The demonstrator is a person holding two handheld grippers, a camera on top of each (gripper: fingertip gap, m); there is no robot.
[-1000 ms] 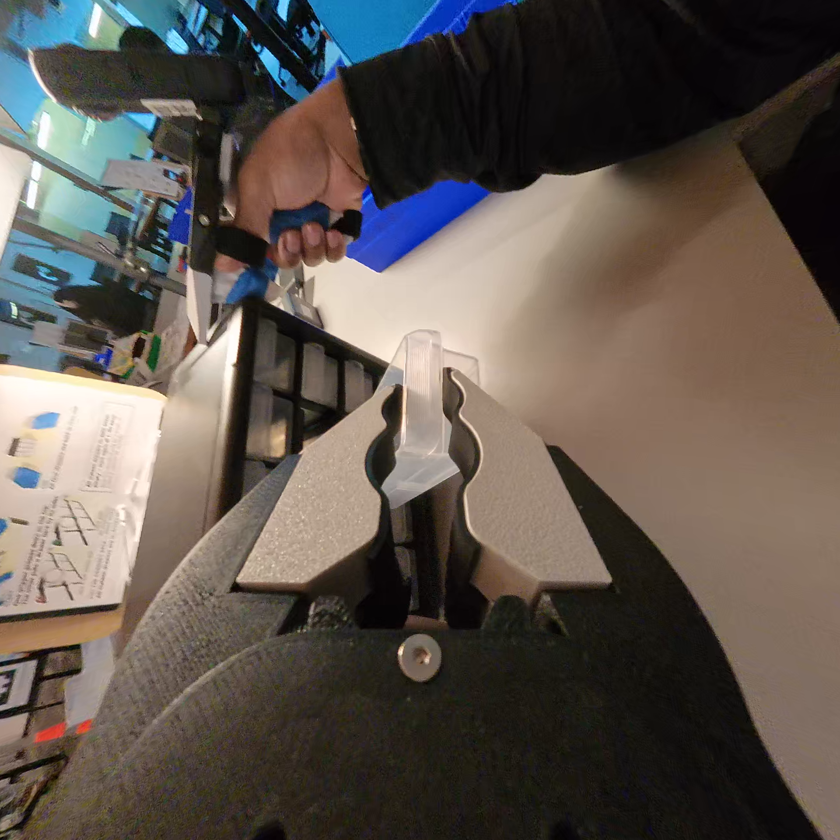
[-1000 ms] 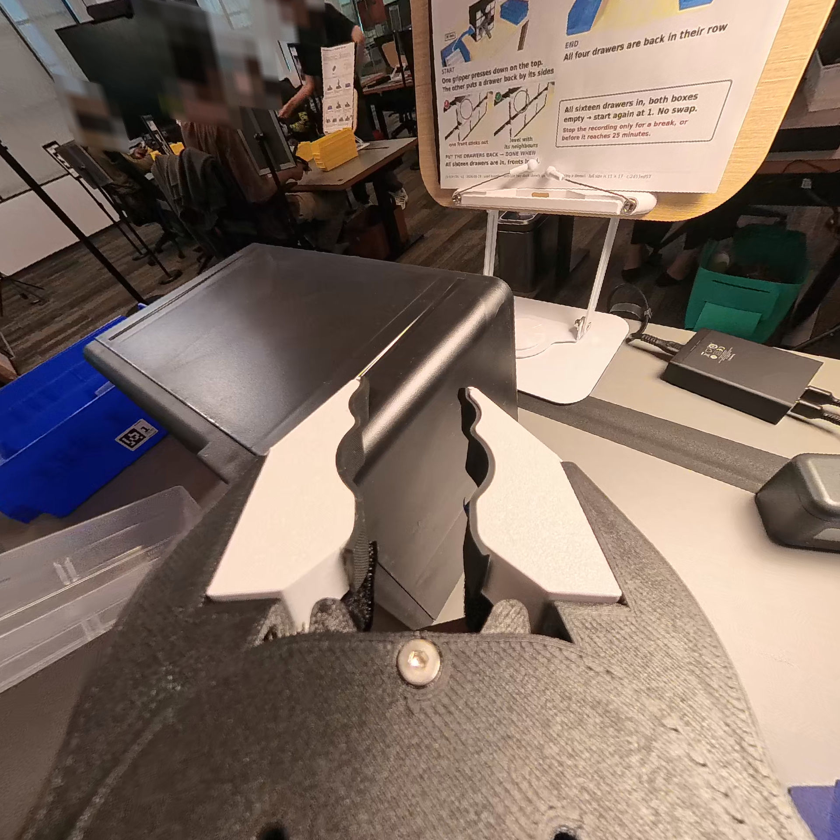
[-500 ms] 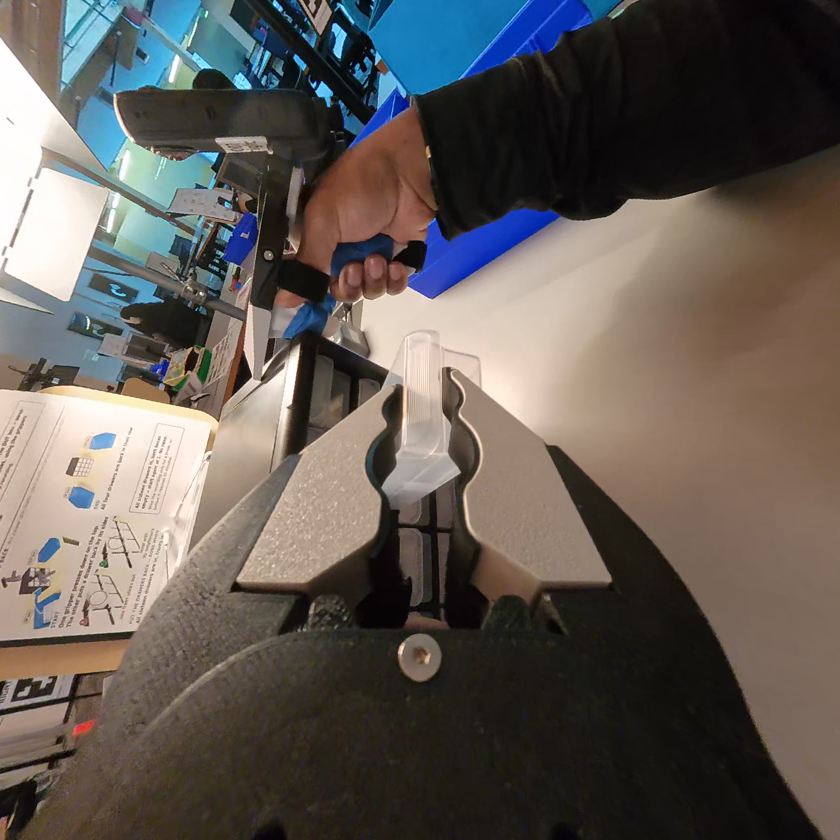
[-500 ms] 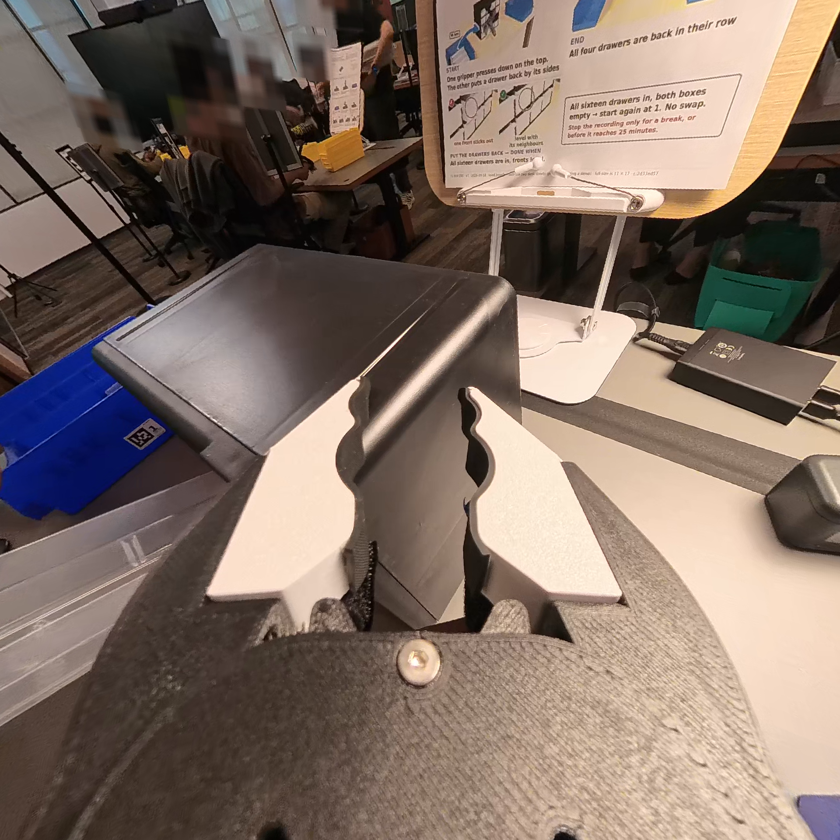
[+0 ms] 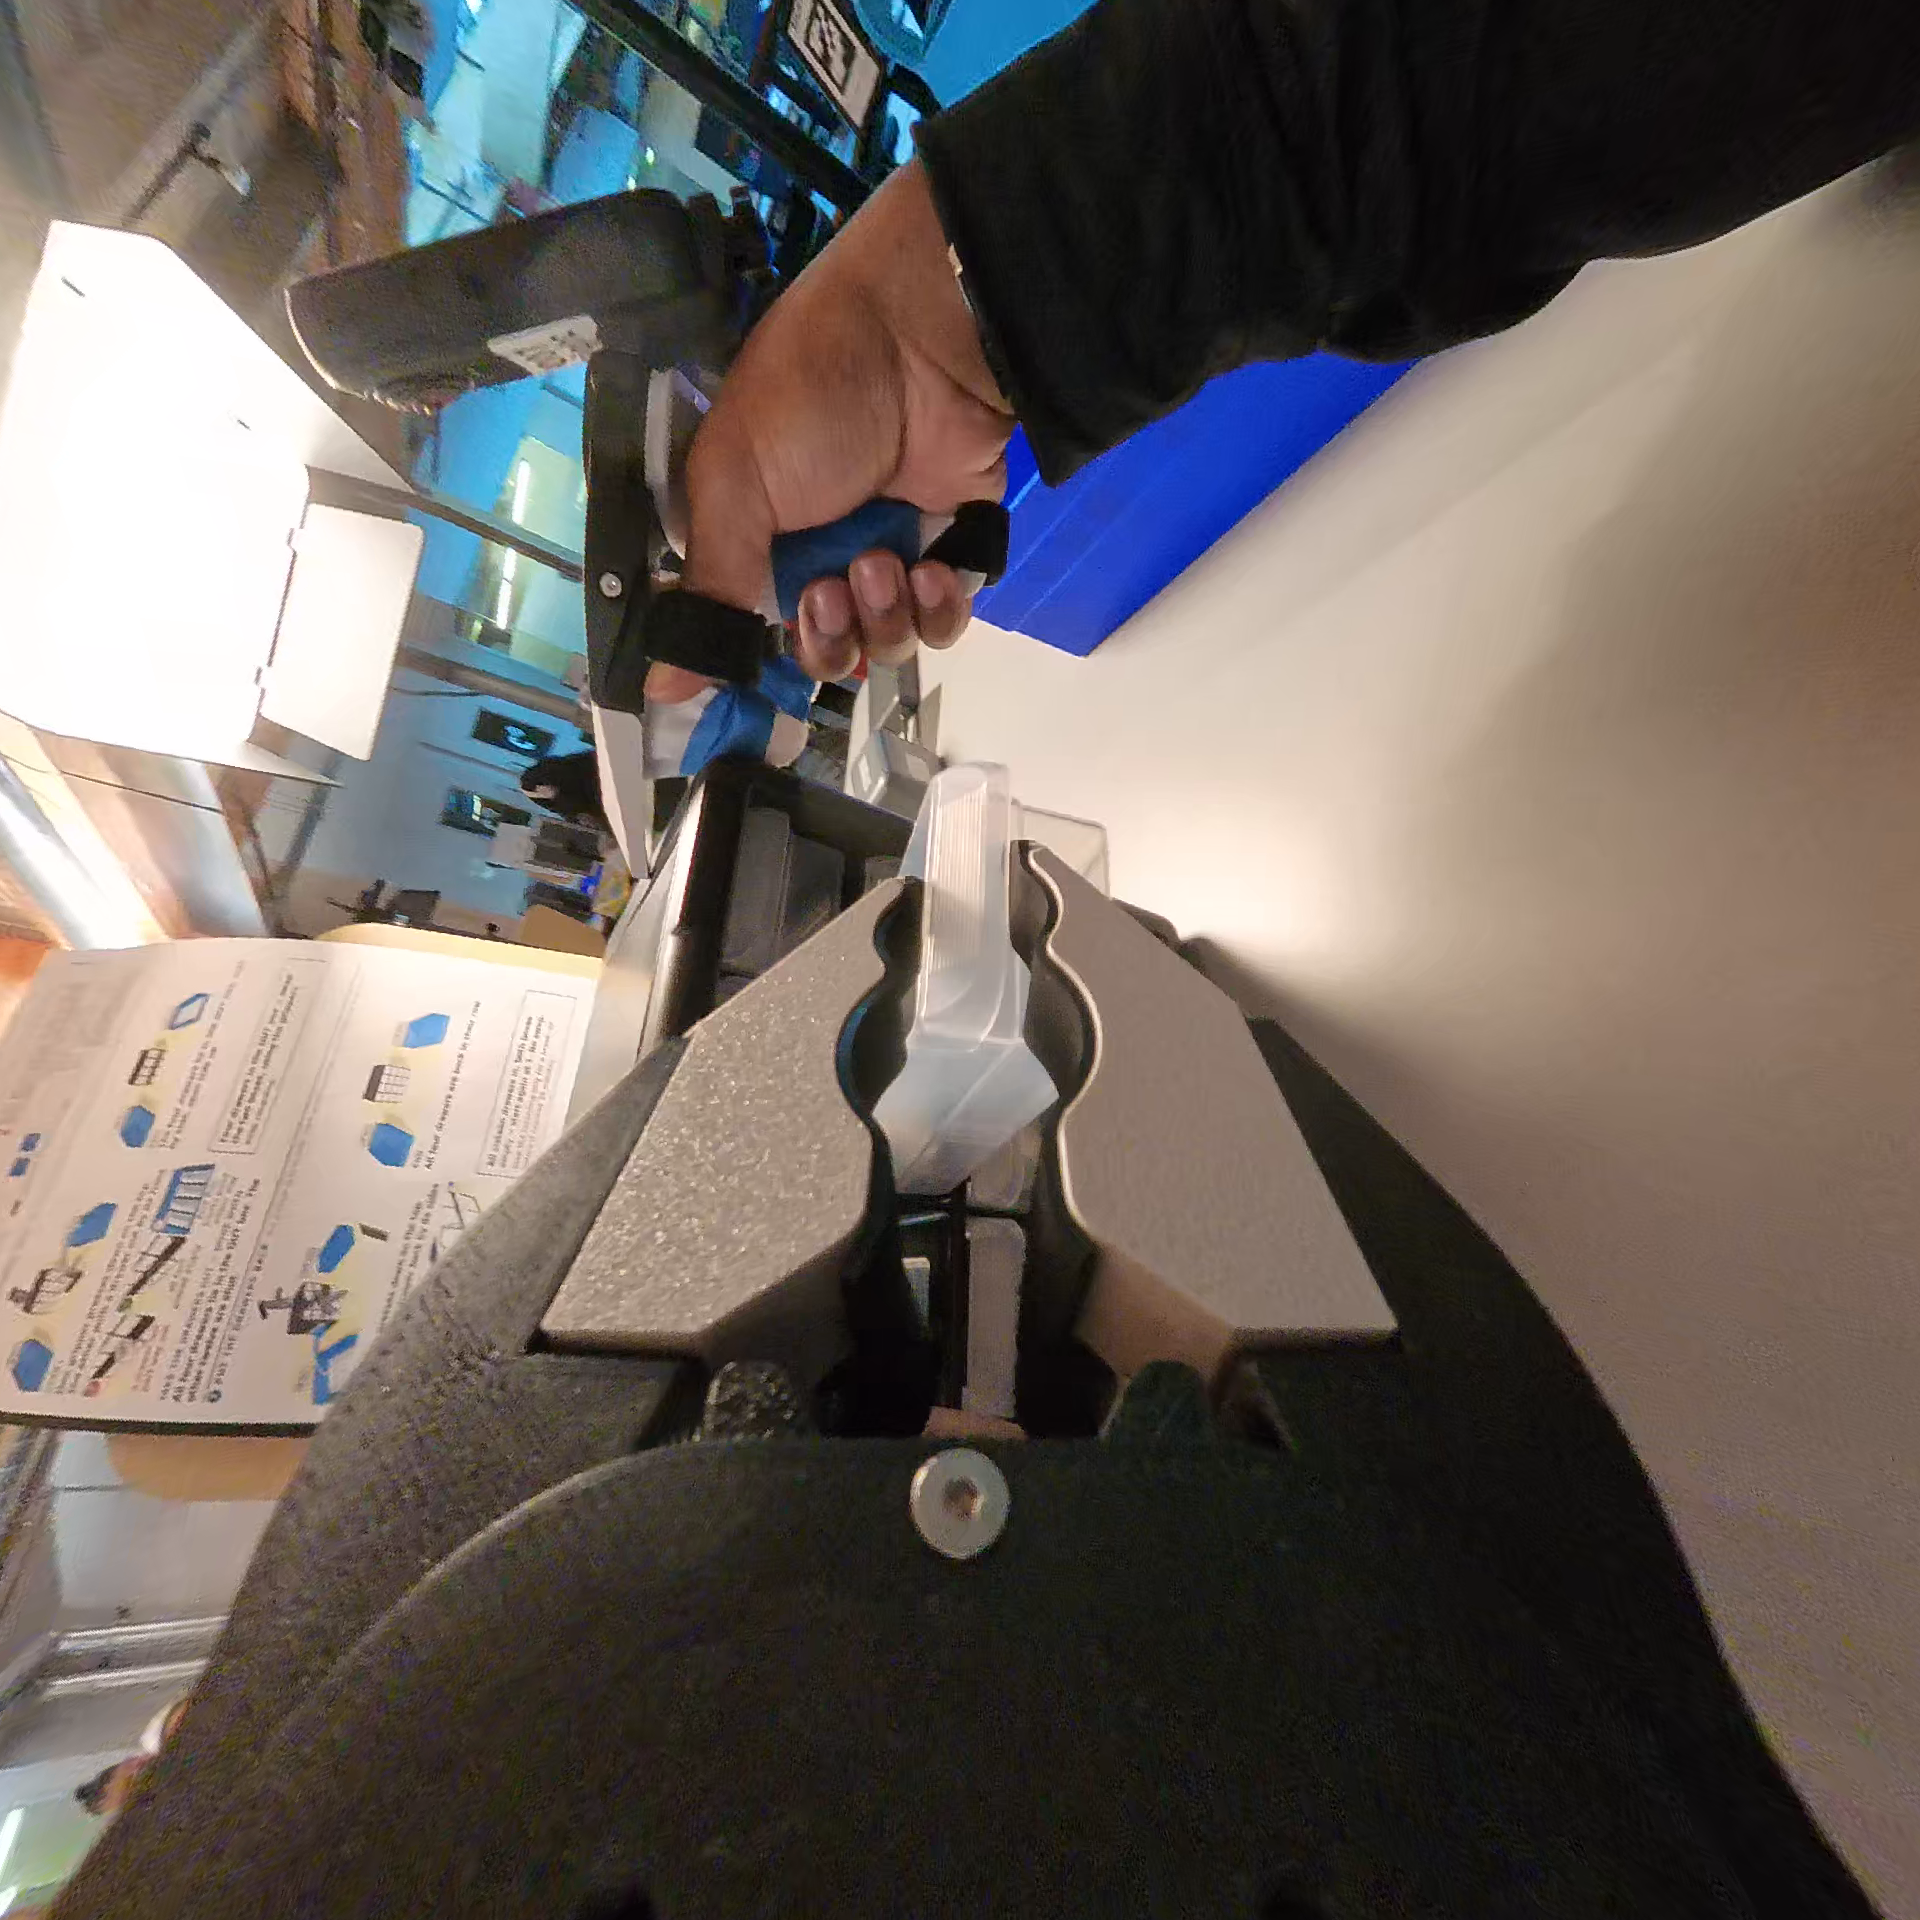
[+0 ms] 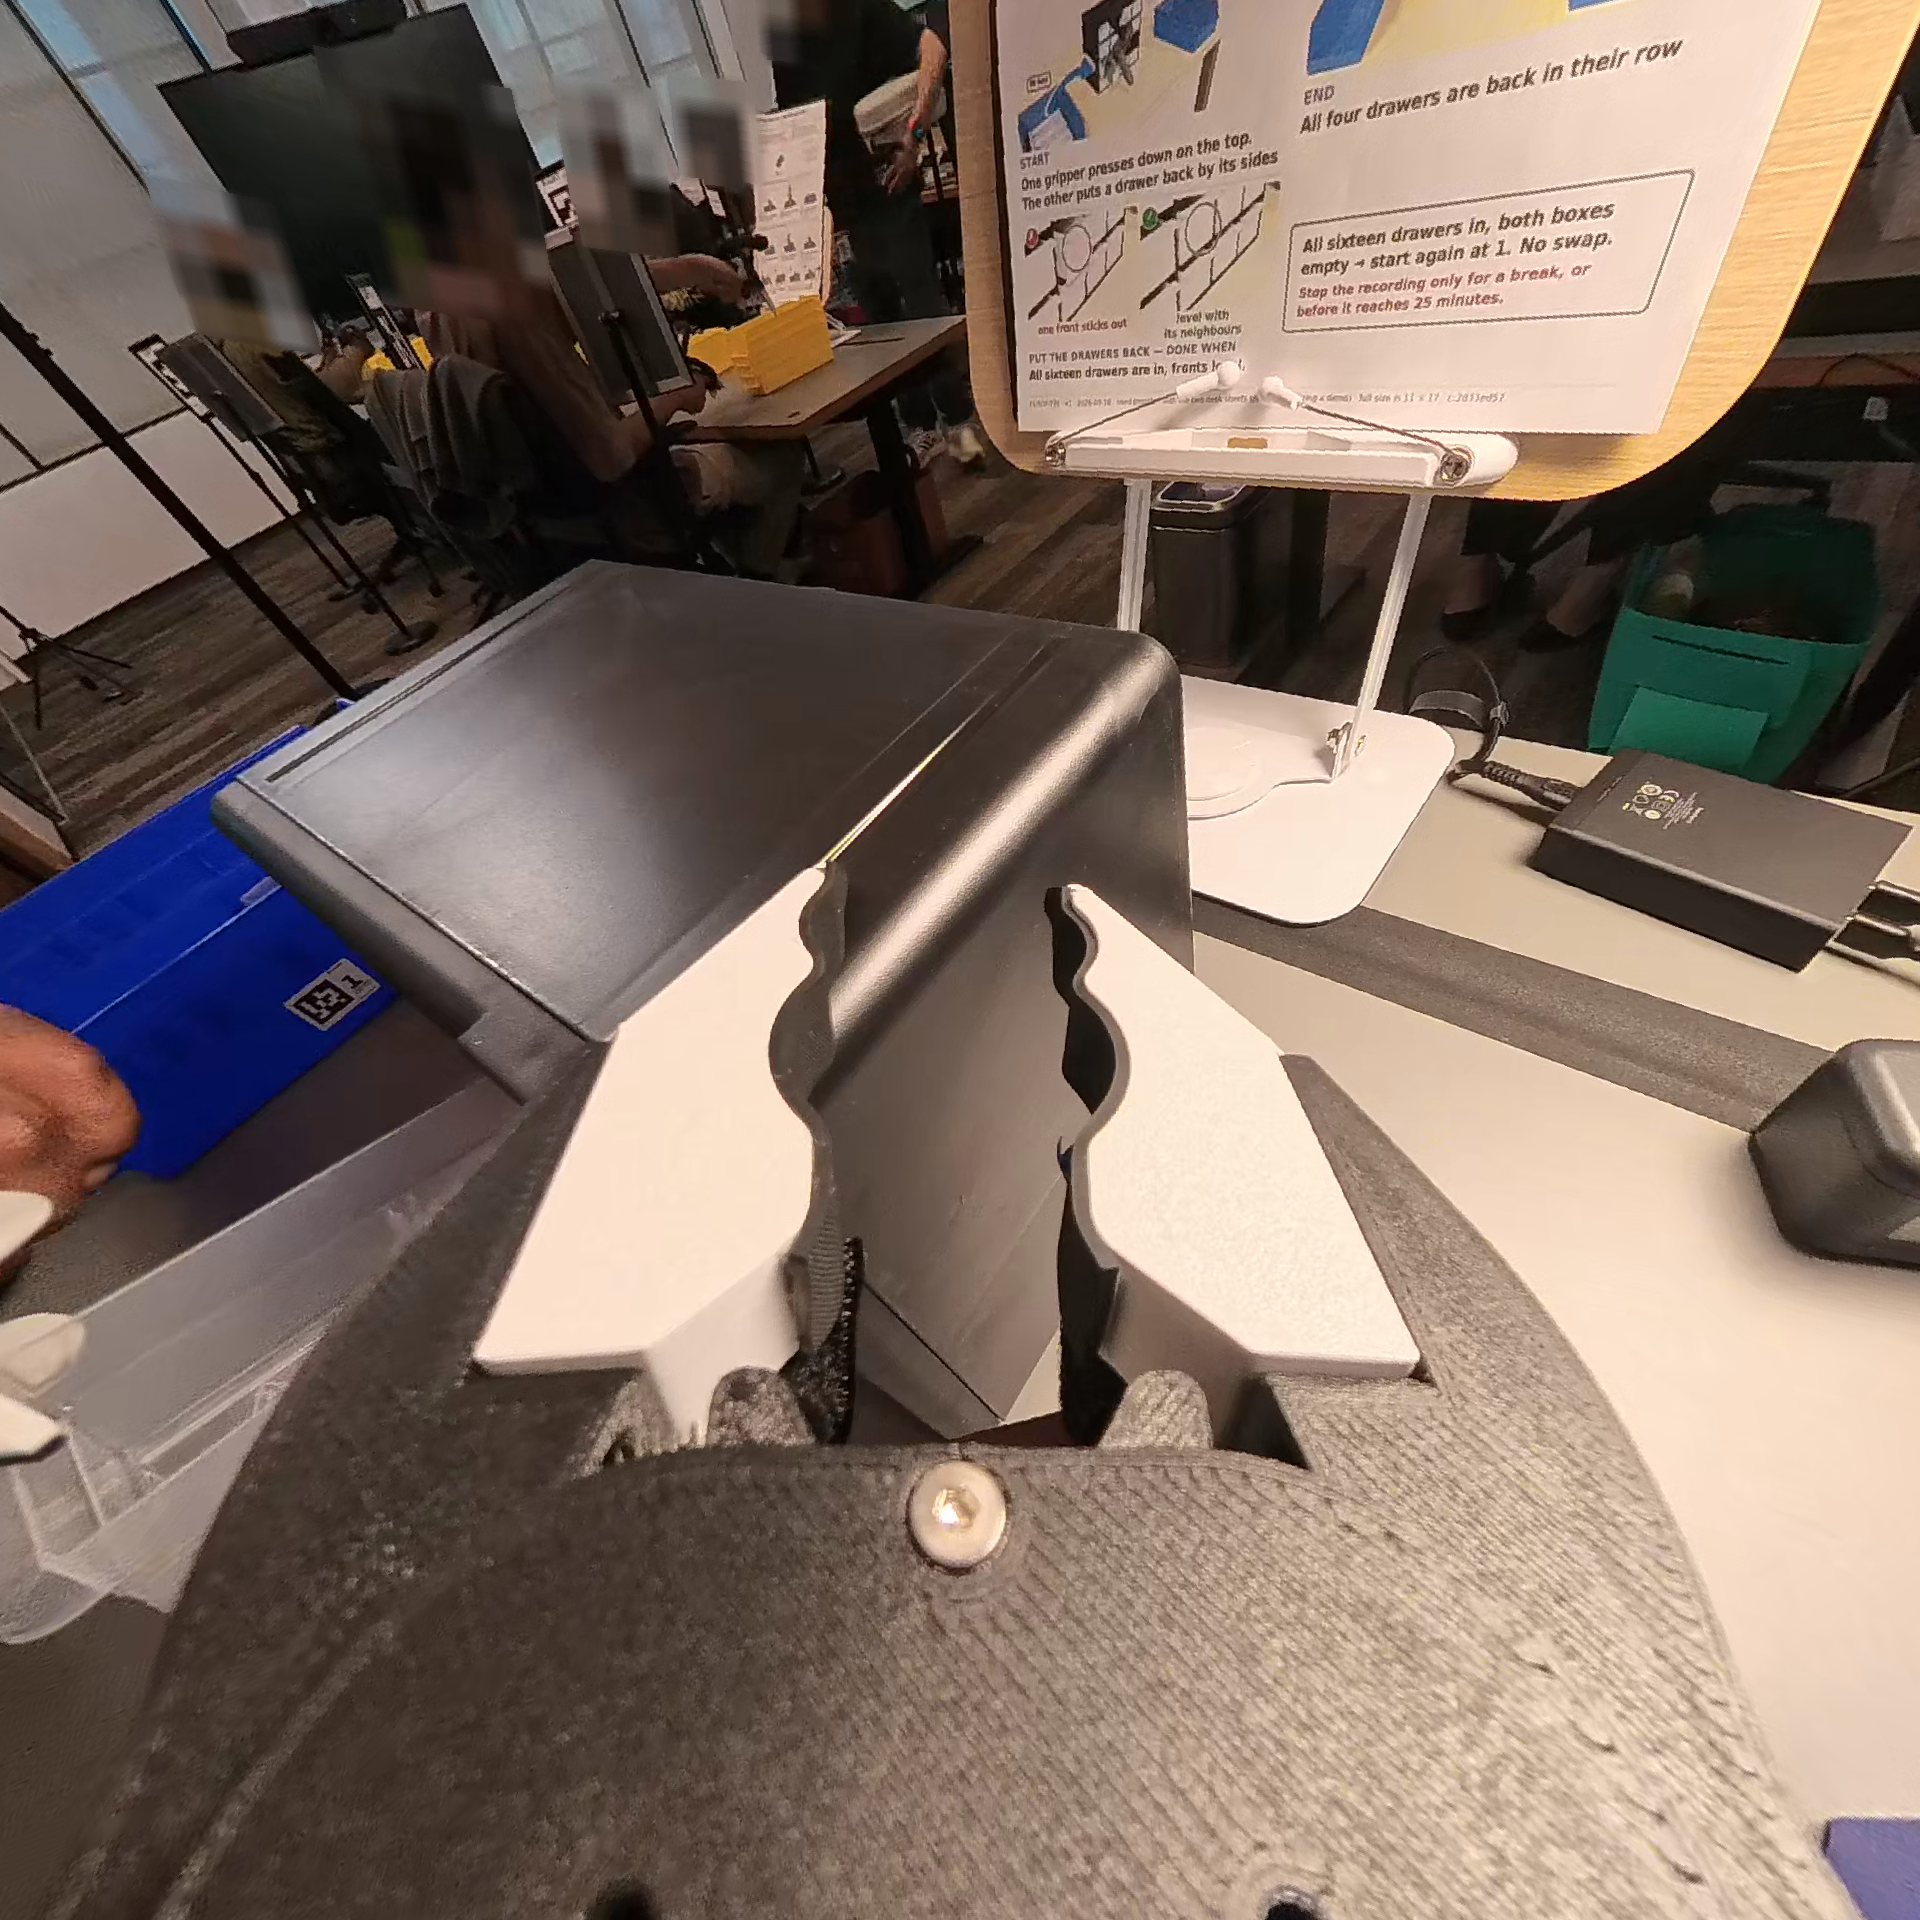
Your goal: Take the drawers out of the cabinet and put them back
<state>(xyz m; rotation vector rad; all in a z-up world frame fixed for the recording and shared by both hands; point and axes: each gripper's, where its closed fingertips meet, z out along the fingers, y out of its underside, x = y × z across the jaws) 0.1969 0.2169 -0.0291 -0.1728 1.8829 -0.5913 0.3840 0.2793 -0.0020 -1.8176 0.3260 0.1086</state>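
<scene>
**A clear drawer held at the cabinet front**

The left gripper [image 5: 966,904] is clamped on a clear plastic drawer [image 5: 961,935], pinched by its ribbed front handle just in front of the black multi-slot plastic cabinet [image 6: 644,790]. The right gripper [image 6: 945,904] rests with jaws apart on the cabinet's top edge, gripping nothing. Whether the drawer is leaving or returning I can't tell; the next move needs the cabinet held steady.

we can't see most of the clear drawer [image 6: 156,1382], cut off at frame edge | cabinet [image 5: 748,883] slots mostly hidden behind left gripper [image 5: 961,883] | bg ppl blurred
</scene>
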